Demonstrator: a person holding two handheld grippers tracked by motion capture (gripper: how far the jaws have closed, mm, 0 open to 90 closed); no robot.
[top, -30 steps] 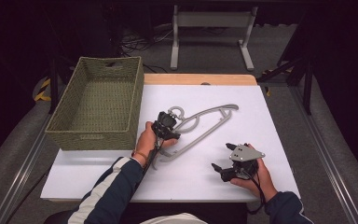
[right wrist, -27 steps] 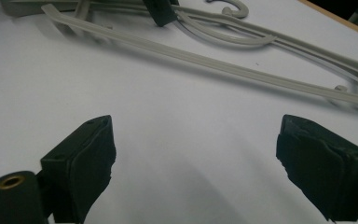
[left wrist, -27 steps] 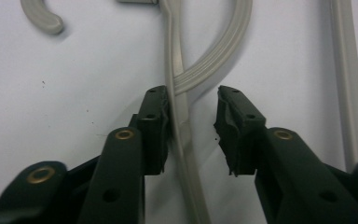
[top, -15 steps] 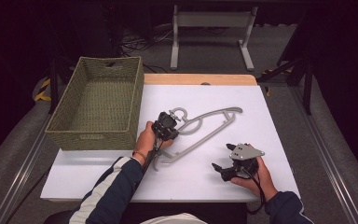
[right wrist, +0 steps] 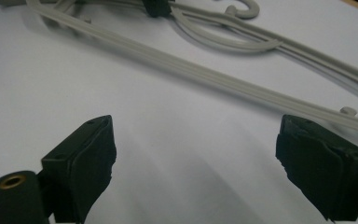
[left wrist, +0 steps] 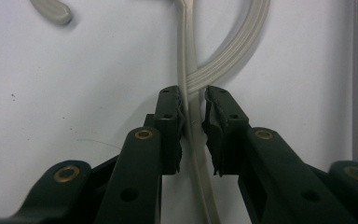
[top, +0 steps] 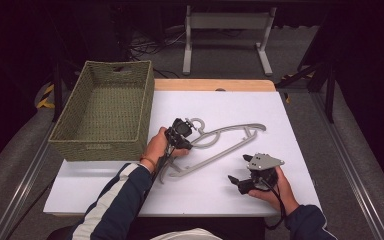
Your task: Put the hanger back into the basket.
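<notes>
A pale grey plastic hanger [top: 220,142] lies flat on the white table top [top: 300,125], near its middle, with its hook [top: 198,122] toward the far side and its long ribbed bar running down toward the person. The plastic is matt, moulded with shallow grooves along each arm, and curves in a smooth loop where the arms meet the neck.

The left gripper [top: 180,134] sits on that neck, just below the hook. In the left gripper view its two black jaws stand close on either side of a thin ribbed strip of the hanger [left wrist: 191,116]; the left pad seems to touch the strip while a sliver of gap shows at the right pad, so whether it is truly pinched is hard to say. The jaws have just been closing, then easing slightly, with the strip between them.

The right gripper [top: 242,181] rests low on the table near the hanger's lower end and apart from it, a grey three-cornered plate on top. Its jaws stand wide apart with only bare table between them, and the hanger's bar [right wrist: 223,79] passes beyond.

A woven olive-green basket [top: 102,145] stands at the table's left edge, rectangular and coarse in texture, near the left hand [top: 157,147]. Nothing lies between it and the hanger.
</notes>
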